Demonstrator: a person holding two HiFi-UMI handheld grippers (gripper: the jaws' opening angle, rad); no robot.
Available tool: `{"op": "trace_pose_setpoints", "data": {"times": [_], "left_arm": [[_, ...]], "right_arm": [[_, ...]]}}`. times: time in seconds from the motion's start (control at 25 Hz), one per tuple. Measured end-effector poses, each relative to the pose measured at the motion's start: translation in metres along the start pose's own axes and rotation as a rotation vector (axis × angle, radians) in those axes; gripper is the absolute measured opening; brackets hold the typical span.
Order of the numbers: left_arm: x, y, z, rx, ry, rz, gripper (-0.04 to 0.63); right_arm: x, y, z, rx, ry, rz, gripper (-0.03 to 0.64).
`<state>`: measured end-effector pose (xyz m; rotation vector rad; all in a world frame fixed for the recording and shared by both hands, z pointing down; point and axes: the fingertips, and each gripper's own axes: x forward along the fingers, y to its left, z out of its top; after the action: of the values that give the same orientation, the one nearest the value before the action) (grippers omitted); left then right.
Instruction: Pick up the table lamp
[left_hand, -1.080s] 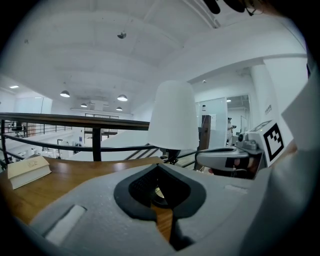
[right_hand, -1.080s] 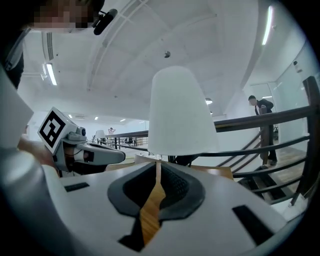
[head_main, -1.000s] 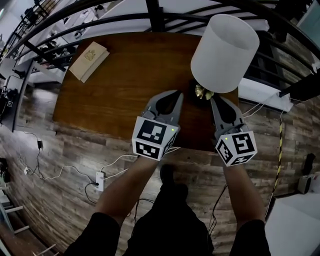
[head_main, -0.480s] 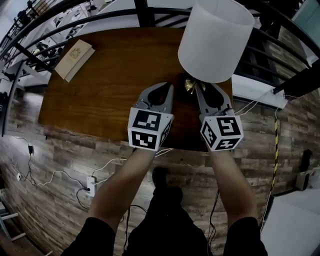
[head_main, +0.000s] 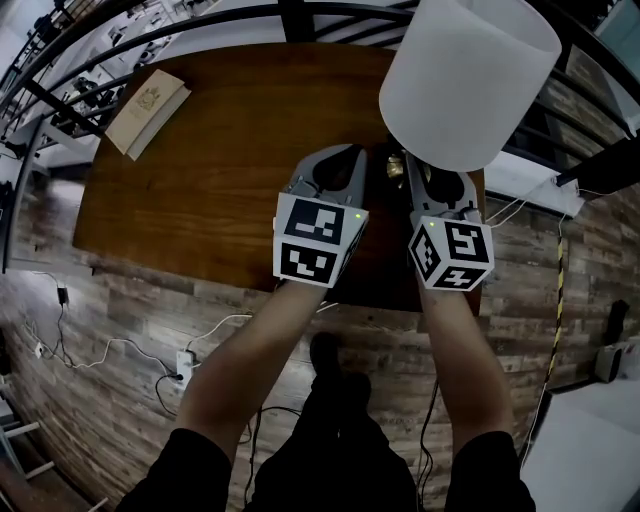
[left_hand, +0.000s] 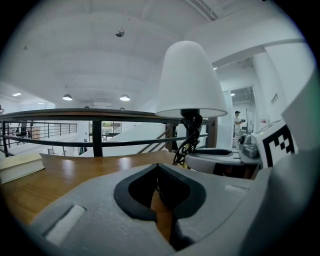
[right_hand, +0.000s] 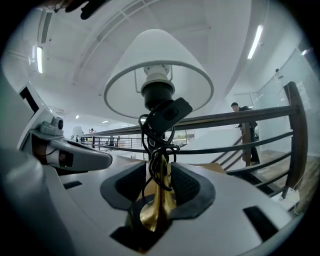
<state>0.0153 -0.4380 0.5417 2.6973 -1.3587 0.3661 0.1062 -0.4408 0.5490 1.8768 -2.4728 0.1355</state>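
Wood-plank flooring (head_main: 120, 320) runs under a brown wooden table (head_main: 220, 180) that backs onto a black railing (head_main: 200, 28). A pale book (head_main: 145, 105) lies near the table's far left corner. From my seat, the table lamp (head_main: 465, 80) stands toward the table's right end, and its white shade (left_hand: 190, 80) fills the upper right of the head view. My right gripper (right_hand: 159, 167) is down at the lamp's foot, and its jaws have just been opening. They now stand wide, with the brass stem (right_hand: 158, 210) and the black cord (right_hand: 156, 145) wound round it rising between them. The pads look clear of the brass, though the cord may brush one of them; I can't be sure at this angle. My left gripper (left_hand: 157, 167) sits just left of the lamp's base over the tabletop, its jaws drawn together at the tips with nothing between them.
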Motion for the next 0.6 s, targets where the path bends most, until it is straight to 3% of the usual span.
{"op": "trace_pose_setpoints", "data": {"times": [0.6], "left_arm": [[0.007, 0.037, -0.009, -0.028, 0.018, 0.020, 0.008]], "right_arm": [[0.034, 0.001, 0.009, -0.003, -0.076, -0.031, 0.147]]}}
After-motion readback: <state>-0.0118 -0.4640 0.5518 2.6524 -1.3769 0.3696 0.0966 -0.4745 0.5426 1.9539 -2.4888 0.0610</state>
